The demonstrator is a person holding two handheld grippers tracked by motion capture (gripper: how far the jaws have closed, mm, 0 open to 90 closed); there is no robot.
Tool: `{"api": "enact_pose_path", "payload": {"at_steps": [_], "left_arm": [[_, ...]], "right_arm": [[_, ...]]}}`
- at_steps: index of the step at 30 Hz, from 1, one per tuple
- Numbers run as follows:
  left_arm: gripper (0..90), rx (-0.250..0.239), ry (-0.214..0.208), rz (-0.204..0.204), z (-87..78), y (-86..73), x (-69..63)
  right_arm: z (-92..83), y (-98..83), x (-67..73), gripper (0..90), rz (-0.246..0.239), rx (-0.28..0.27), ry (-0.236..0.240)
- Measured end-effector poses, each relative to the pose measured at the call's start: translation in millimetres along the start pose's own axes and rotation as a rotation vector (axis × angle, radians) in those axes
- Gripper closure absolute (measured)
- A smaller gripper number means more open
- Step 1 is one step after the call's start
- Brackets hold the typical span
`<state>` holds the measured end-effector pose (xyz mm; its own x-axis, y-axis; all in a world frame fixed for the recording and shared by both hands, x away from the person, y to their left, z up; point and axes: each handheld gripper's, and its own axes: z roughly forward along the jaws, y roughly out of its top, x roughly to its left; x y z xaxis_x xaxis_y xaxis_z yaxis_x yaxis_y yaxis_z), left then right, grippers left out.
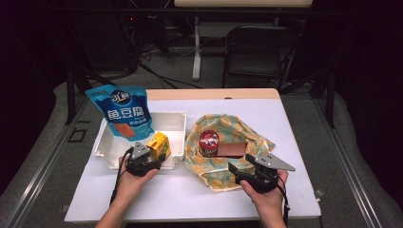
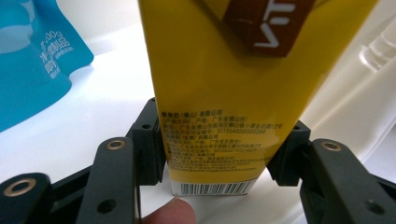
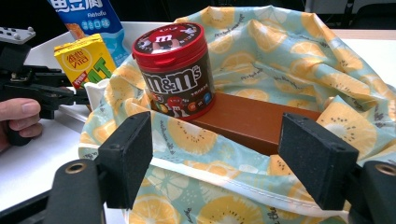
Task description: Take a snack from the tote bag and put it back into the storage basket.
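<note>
— So, where are you?

— My left gripper (image 1: 148, 153) is clamped on the yellow carton (image 2: 233, 93) inside the white bin (image 1: 176, 118); I'd say lifting it out comes next. My right gripper (image 3: 224, 158) hangs with jaws apart before the fruit-print bag (image 3: 289, 56).

— Anything unclear?

— The carton's top is cut off in the left gripper view.

On the white table (image 1: 190, 190): white plastic tray (image 1: 177, 121) left, fruit-printed cloth bag (image 1: 223, 178) just right of it. In the tray: blue snack pouch (image 1: 124, 111) upright at the back left, yellow drink carton (image 1: 158, 145) near the front right, between the left gripper (image 1: 148, 159) pads. In the bag: round candy tub (image 1: 208, 143) left, touching the brown rectangular box (image 1: 231, 150); right gripper (image 1: 243, 171) at the bag's near edge.
</note>
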<state>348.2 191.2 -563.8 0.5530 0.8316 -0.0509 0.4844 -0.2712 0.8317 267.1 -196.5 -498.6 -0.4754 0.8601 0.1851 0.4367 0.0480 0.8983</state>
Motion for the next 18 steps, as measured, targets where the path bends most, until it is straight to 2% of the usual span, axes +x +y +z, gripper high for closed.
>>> {"api": "enact_pose_path", "payload": {"at_steps": [2, 4, 5, 7, 10, 14, 16, 18], "left_arm": [[46.9, 0.004, 0.004, -0.008, -0.9, 0.0, -1.0], [36.6, -0.011, -0.02, -0.061, -5.1, 0.2, -0.3], [35.4, -0.013, -0.018, -0.076, -7.3, 0.8, -0.7], [29.9, -0.016, 0.002, -0.093, -14.6, 2.5, -2.8], [26.4, -0.027, -0.005, -0.093, -29.5, 2.2, -7.3], [33.1, -0.016, -0.039, -0.123, -44.4, -1.0, -8.9], [41.1, -0.02, -0.036, -0.123, -49.8, -3.5, -9.4], [49.7, -0.017, -0.043, -0.146, -53.1, -5.6, -7.2]], "right_arm": [[0.2, -0.3, -0.3, 26.1, -0.001, 0.002, -0.004], [0.0, -0.6, -0.7, 26.1, 0.0, 0.002, -0.005], [-0.4, -0.6, -1.0, 26.1, 0.001, 0.002, -0.007], [-1.2, -0.4, -1.6, 26.1, 0.006, -0.006, -0.009], [-3.0, -0.8, -2.8, 26.1, 0.01, -0.011, -0.012], [-2.5, -1.2, -3.0, 26.0, 0.008, -0.014, -0.009], [-2.5, -1.0, -2.4, 25.8, 0.007, -0.012, -0.009], [-2.9, -0.9, -1.6, 25.8, 0.009, -0.014, -0.009]]}}
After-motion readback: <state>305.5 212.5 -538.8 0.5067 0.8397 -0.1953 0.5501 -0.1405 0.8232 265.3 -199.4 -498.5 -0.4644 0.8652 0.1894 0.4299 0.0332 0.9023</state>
